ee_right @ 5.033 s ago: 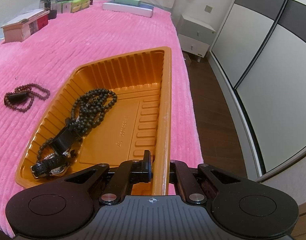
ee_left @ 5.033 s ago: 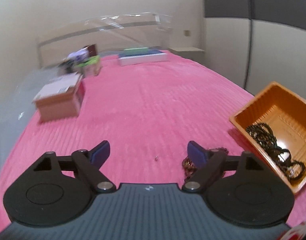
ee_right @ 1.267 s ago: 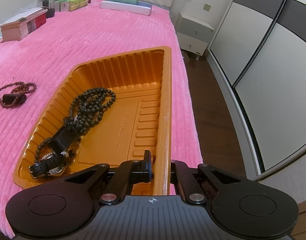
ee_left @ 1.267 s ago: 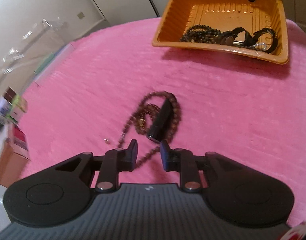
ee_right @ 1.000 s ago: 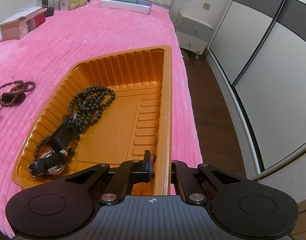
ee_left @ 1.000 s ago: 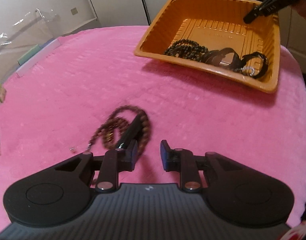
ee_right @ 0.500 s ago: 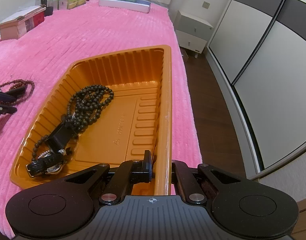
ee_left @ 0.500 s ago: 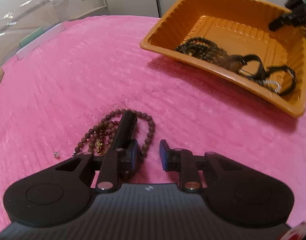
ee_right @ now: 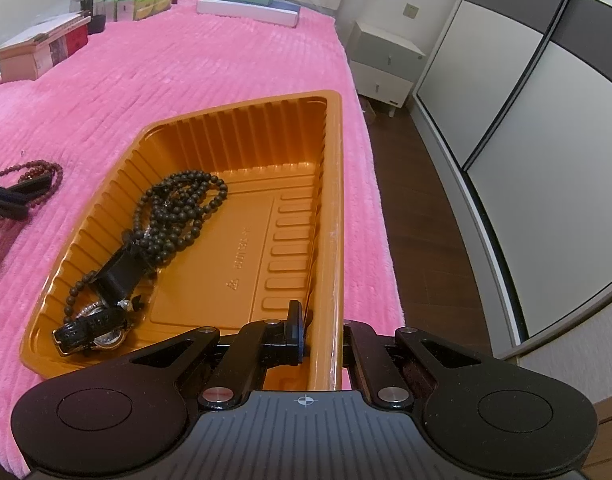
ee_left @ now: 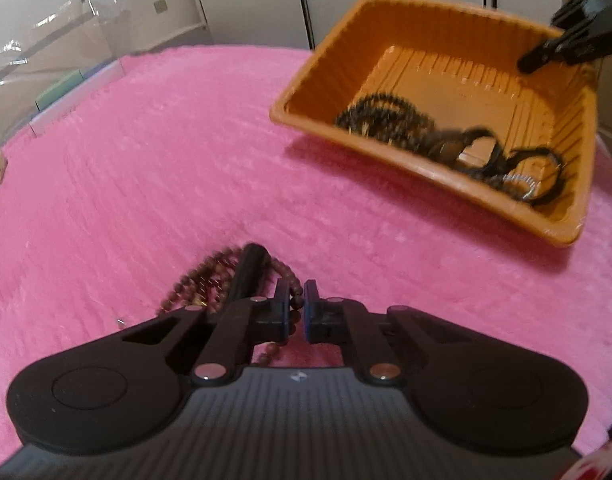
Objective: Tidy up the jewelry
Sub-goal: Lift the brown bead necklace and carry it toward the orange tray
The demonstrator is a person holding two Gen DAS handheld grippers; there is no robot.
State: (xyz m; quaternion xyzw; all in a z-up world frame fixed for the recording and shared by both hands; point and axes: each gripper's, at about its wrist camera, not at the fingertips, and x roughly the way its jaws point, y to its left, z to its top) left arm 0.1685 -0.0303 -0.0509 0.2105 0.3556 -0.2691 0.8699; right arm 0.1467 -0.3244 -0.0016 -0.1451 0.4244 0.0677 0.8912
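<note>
Fingers of the left gripper (ee_left: 298, 306) nearly closed around a strand of the reddish-brown bead bracelet (ee_left: 210, 280), which lies on the pink bedspread (ee_left: 146, 160) (a black tag (ee_left: 248, 272) rests across it); right gripper (ee_right: 321, 332) clamped on the near right rim of the orange tray (ee_right: 333, 184); tray sits to the right of the bracelet, well apart; inside, at its left, dark bead necklace (ee_right: 182, 204) and black-strapped watch (ee_right: 92, 326); wooden box (ee_right: 38, 54) at far left.
</note>
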